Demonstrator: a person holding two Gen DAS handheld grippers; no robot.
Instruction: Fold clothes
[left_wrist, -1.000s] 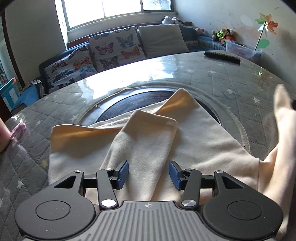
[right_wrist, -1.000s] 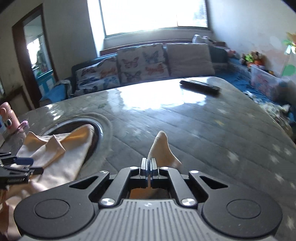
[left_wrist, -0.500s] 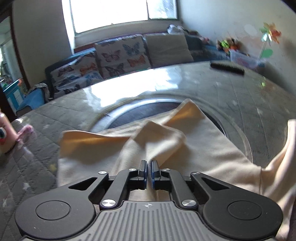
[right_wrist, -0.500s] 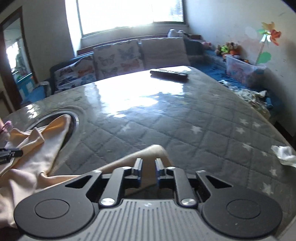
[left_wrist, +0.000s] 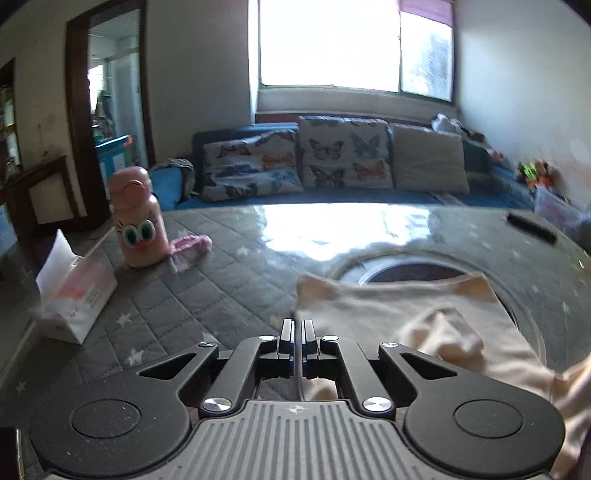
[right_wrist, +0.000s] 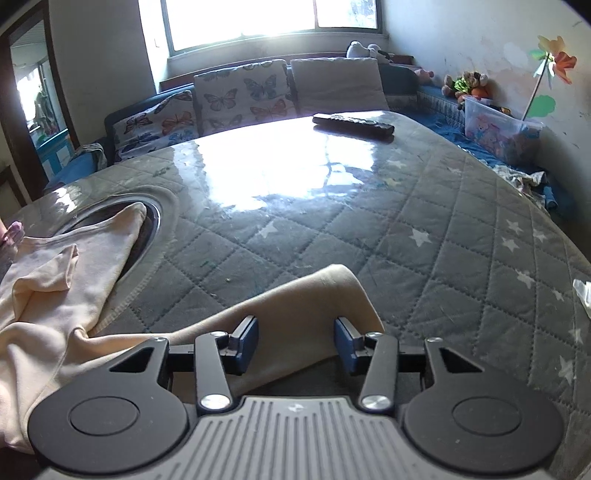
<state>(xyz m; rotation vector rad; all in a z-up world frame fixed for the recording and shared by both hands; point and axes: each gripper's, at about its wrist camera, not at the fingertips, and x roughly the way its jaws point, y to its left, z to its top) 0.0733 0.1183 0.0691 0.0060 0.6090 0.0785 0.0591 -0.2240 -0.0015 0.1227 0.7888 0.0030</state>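
While the cream garment (right_wrist: 55, 295) lies crumpled on the grey quilted table cover (right_wrist: 406, 221), partly over the round dark opening (right_wrist: 149, 218) in the table, one long sleeve (right_wrist: 295, 314) runs out flat from the bunched body toward the right gripper (right_wrist: 295, 339), its long axis slanting from the heap at the left of the right wrist view down to a rounded end just beyond the blue pads. That gripper's jaws have just been opening and now stand apart over the sleeve, the cloth between and under them but not pressed by either pad. The left gripper (left_wrist: 297, 332) is closed; a thin edge of cloth seems to run up into the slit between its pads, so it looks to be pinching the garment's near edge, though the blur makes this uncertain. From the left gripper the body of the garment (left_wrist: 424, 314) lies ahead and to the right, so the right hand is the nearer one to the loose sleeve. Of containers, a tissue pack (left_wrist: 74, 299) stands at the table's left with a sheet sticking up, beside a pink bottle (left_wrist: 138, 218) that is capped, and a clear bin (right_wrist: 495, 129) of toys sits off the table by the wall.
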